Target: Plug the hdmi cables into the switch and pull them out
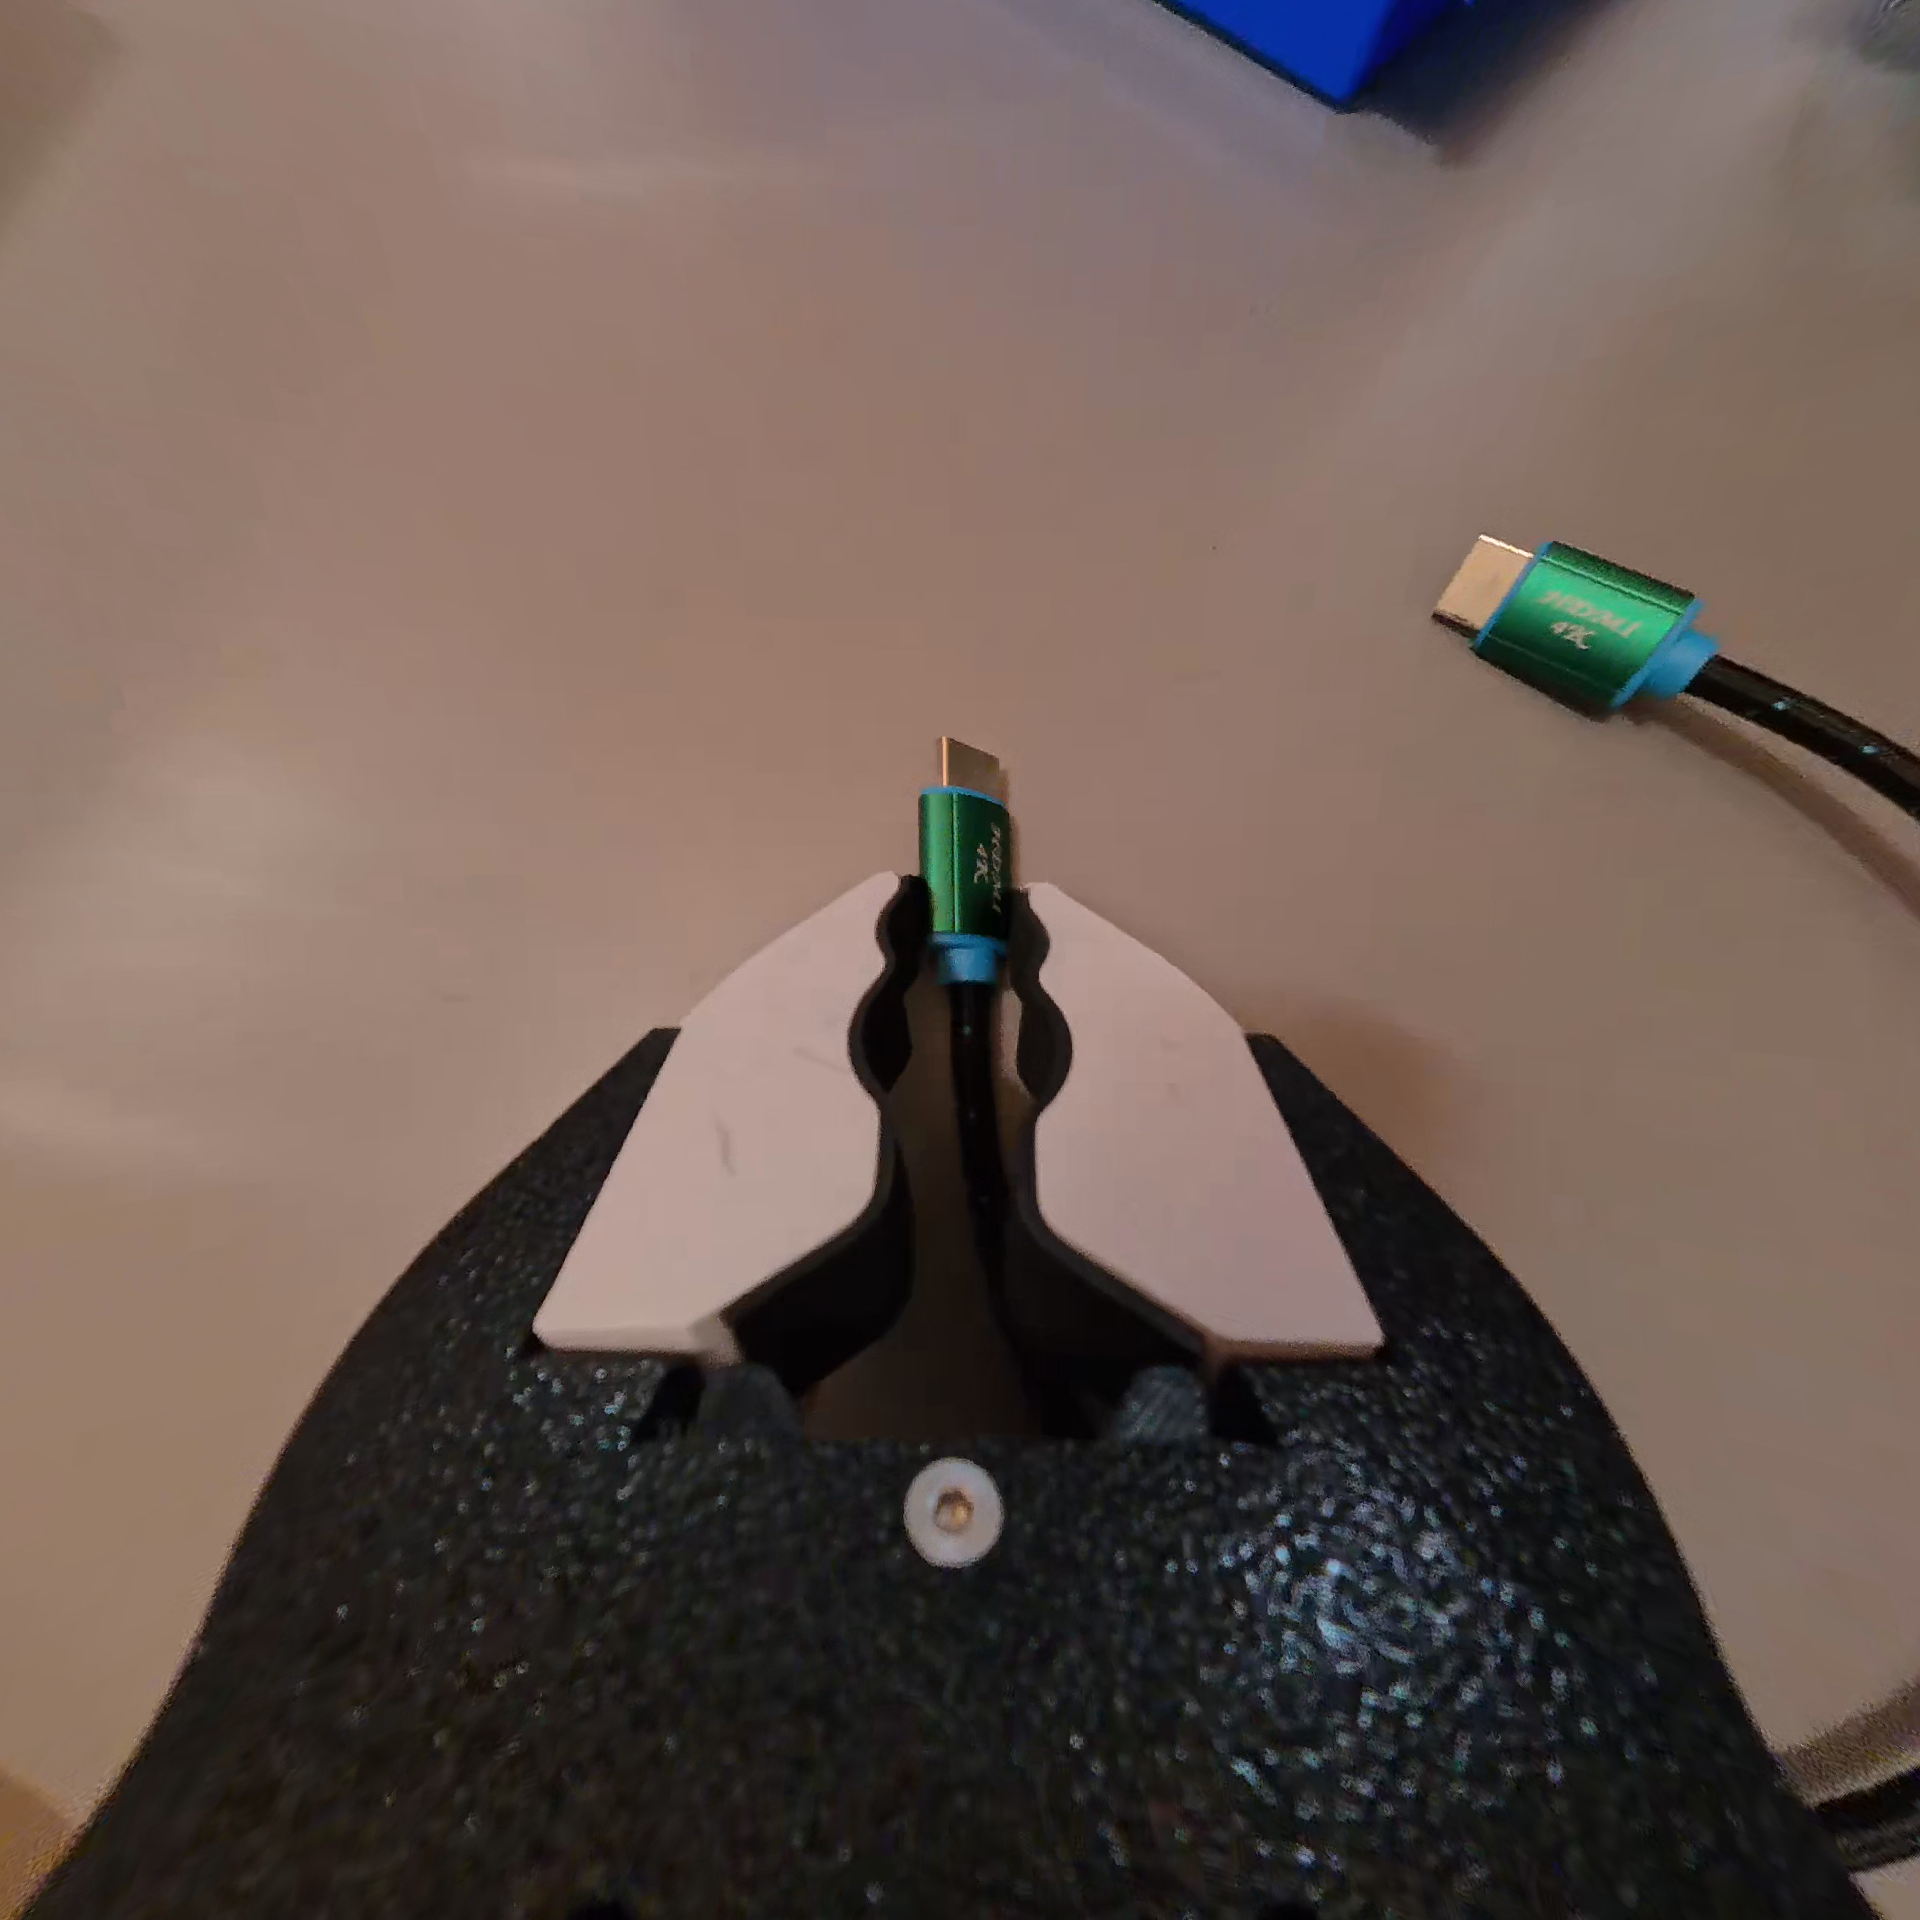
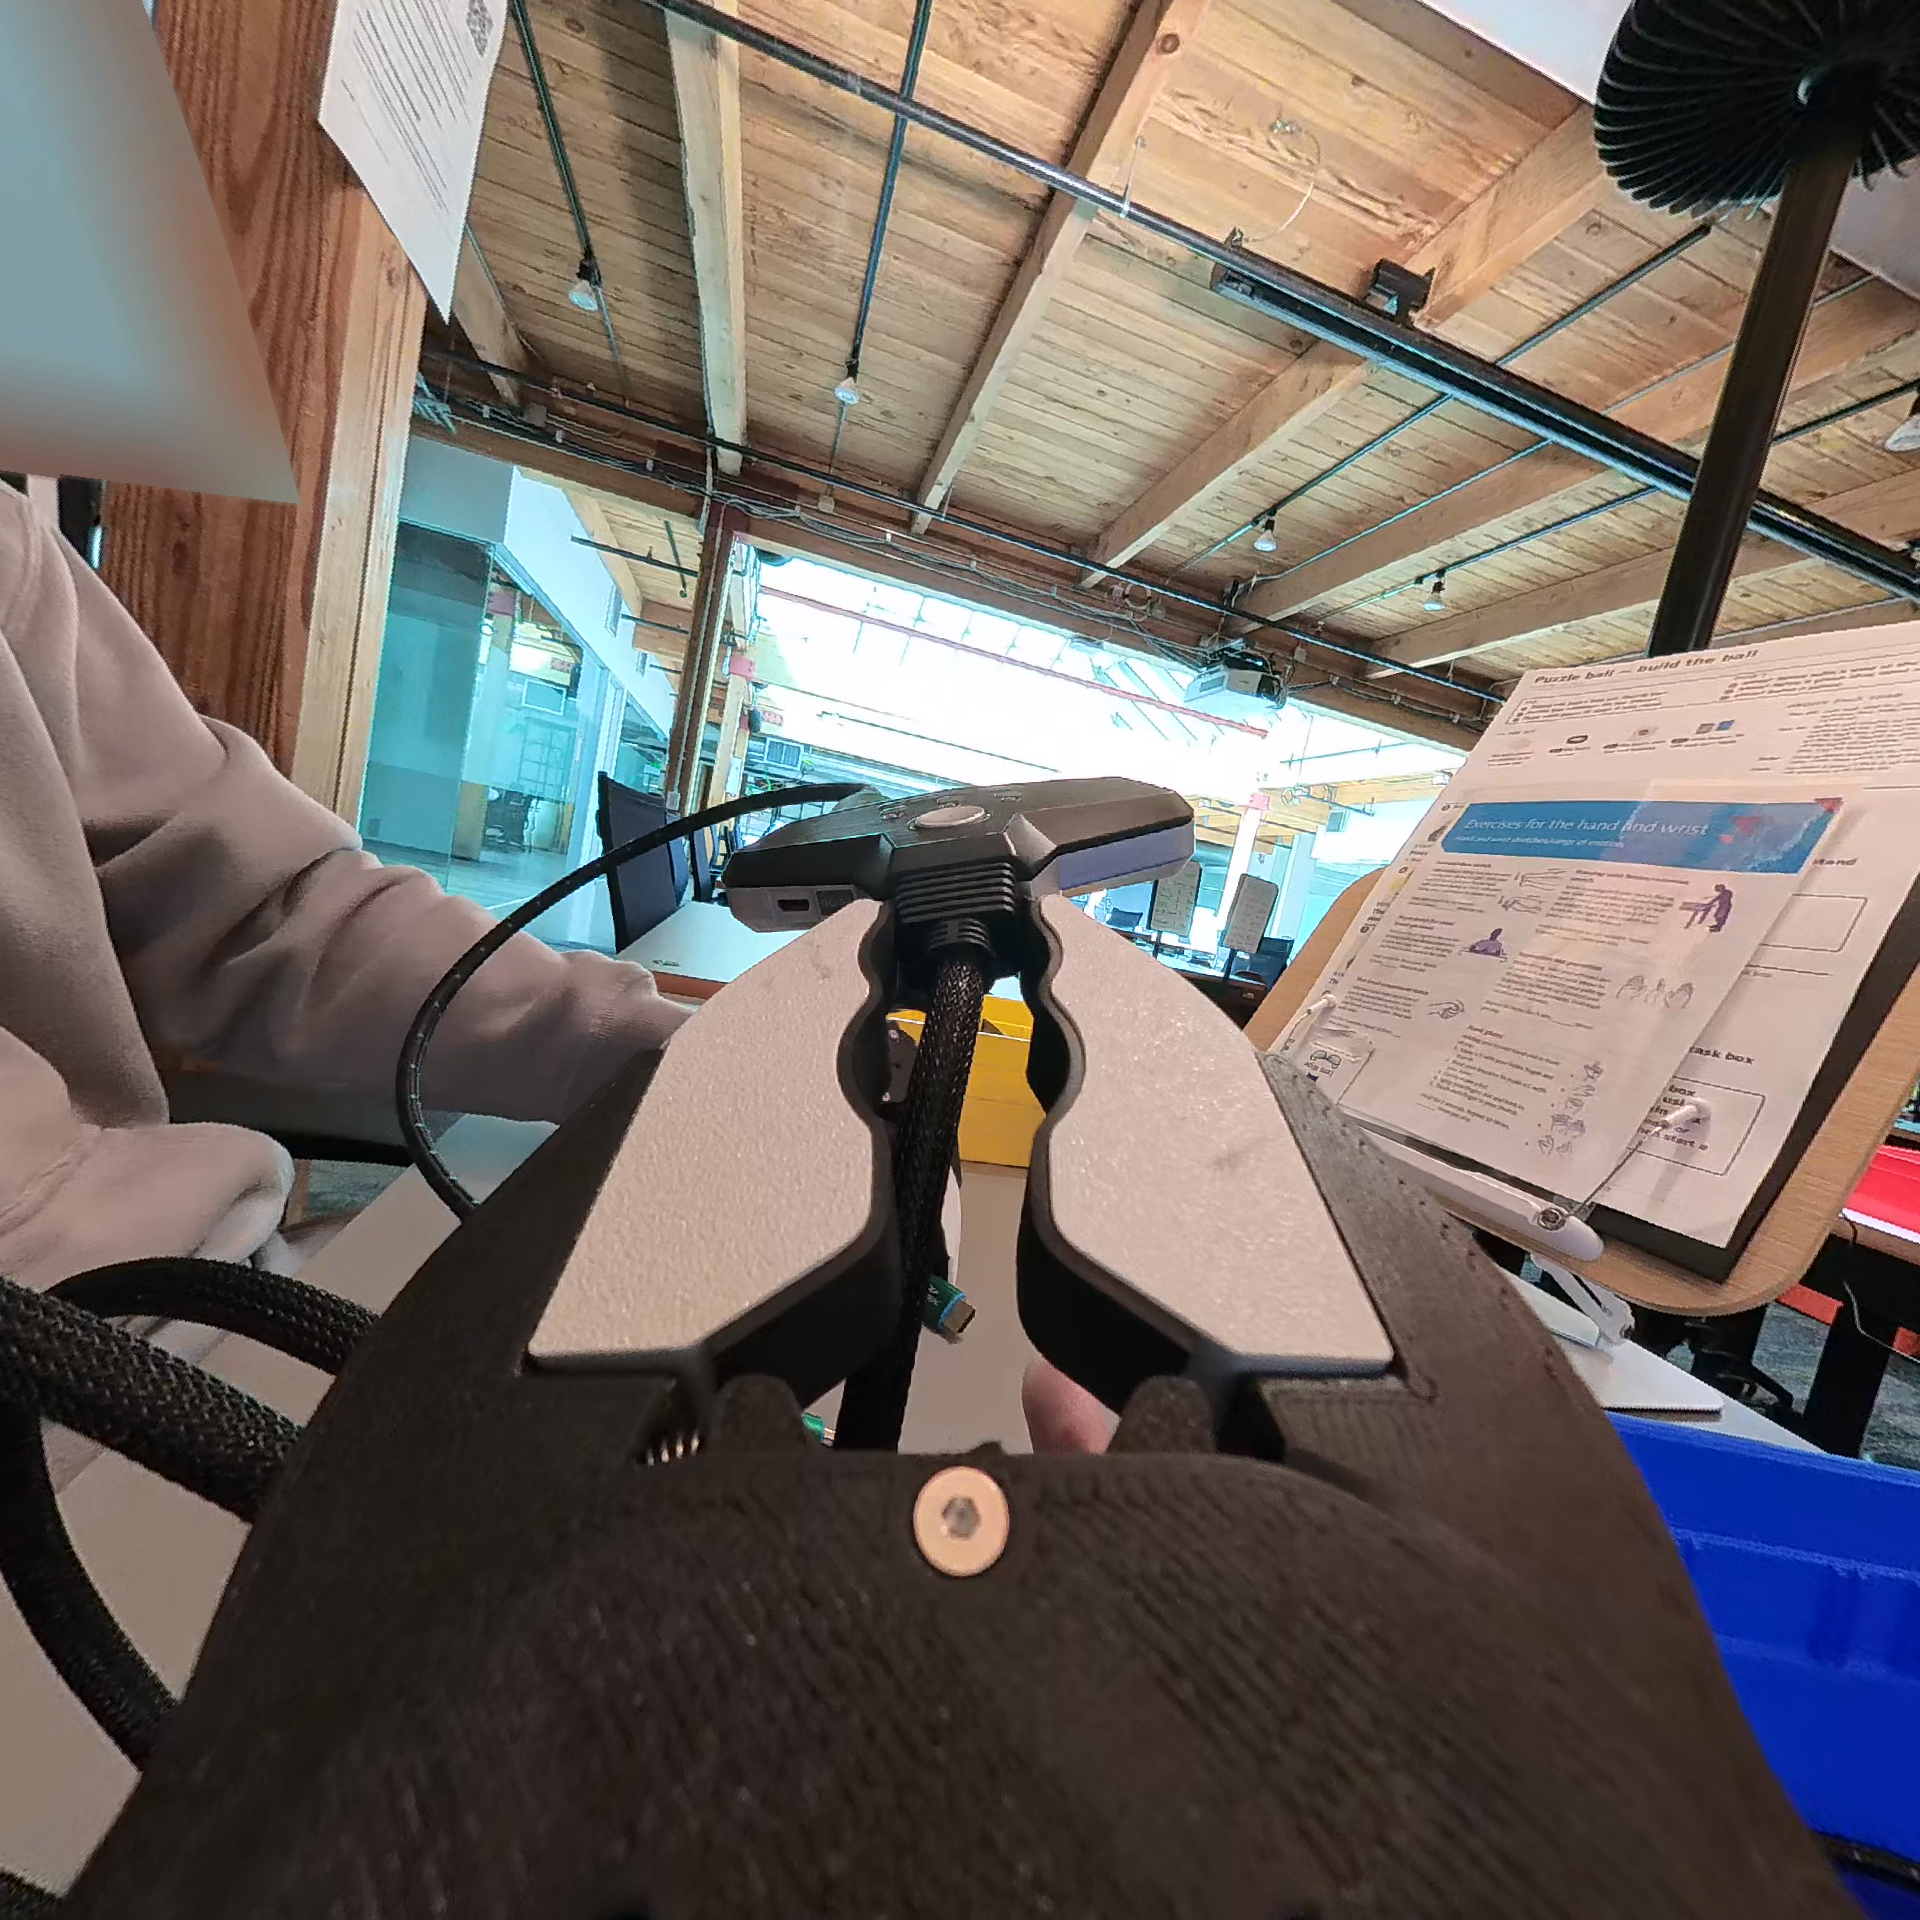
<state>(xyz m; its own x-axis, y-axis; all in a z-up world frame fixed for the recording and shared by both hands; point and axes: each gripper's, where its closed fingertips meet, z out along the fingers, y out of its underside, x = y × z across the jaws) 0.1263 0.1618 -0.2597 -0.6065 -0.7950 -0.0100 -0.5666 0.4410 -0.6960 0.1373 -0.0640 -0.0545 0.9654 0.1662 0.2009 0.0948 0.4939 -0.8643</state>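
My left gripper (image 1: 961, 888) is shut on a green HDMI plug (image 1: 964, 868) with a blue collar. It holds the plug above the beige table, metal tip pointing forward. A second green HDMI plug (image 1: 1569, 627) lies on the table to the right, its black braided cable curving off right. My right gripper (image 2: 954, 920) is shut on the ribbed neck of the black HDMI switch (image 2: 961, 844), where its thick braided cable (image 2: 935, 1091) leaves. It holds the switch raised in the air, tilted up. An open port (image 2: 795, 904) shows on the switch's left side.
A blue bin stands at the far right of the table (image 1: 1309, 42) and shows again low right in the right wrist view (image 2: 1787, 1600). A stand with paper sheets (image 2: 1600, 987) is on the right. A person's grey sleeve (image 2: 208, 935) is on the left. A yellow box (image 2: 997, 1081) sits behind.
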